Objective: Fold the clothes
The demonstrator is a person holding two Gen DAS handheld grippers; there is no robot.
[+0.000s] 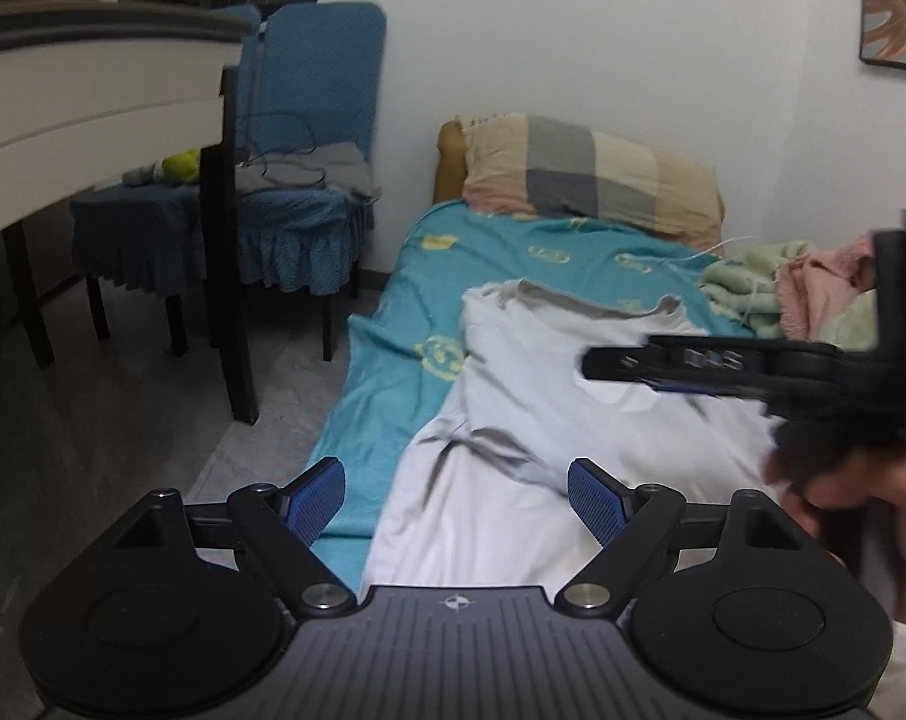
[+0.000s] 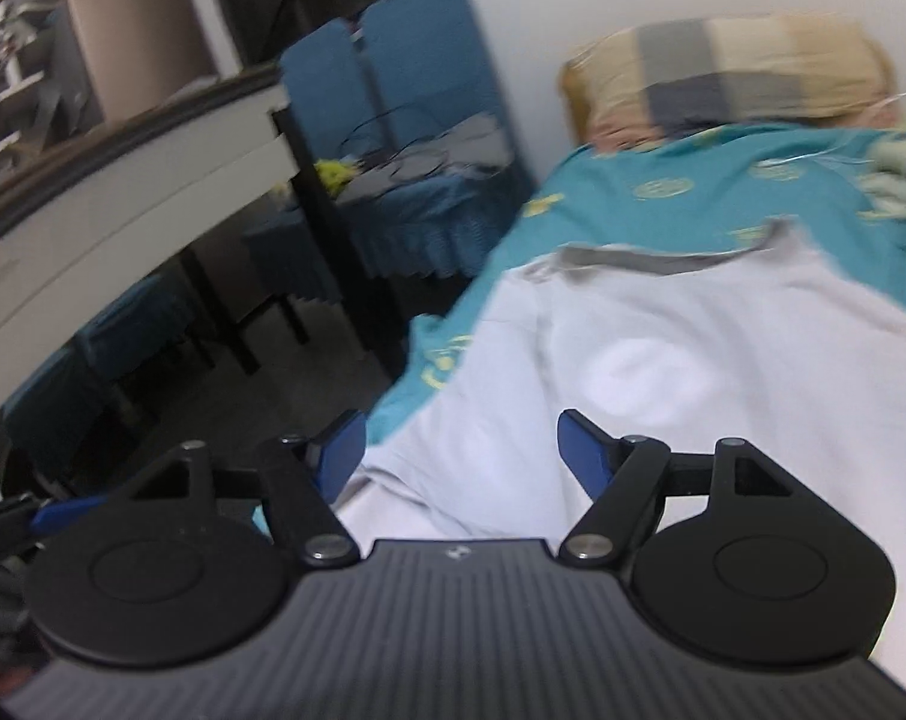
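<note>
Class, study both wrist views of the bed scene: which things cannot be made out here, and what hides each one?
- White shirt: its hem, in both views, is covered by the gripper bodies.
- Right gripper: motion-blurred and side-on in the left wrist view, so its jaws are unreadable there.
- Wall picture: cut off by the left wrist frame edge.
- Pillow: pattern smeared by blur in the right wrist view.

Shirt [image 1: 531, 396] on bed [image 1: 393, 372], before pillow [image 1: 591, 174]

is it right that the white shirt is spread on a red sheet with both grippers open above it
Not quite: the sheet is teal with yellow prints, not red, as the left wrist view shows. The white shirt does lie spread on it, with the left gripper and right gripper open.
</note>
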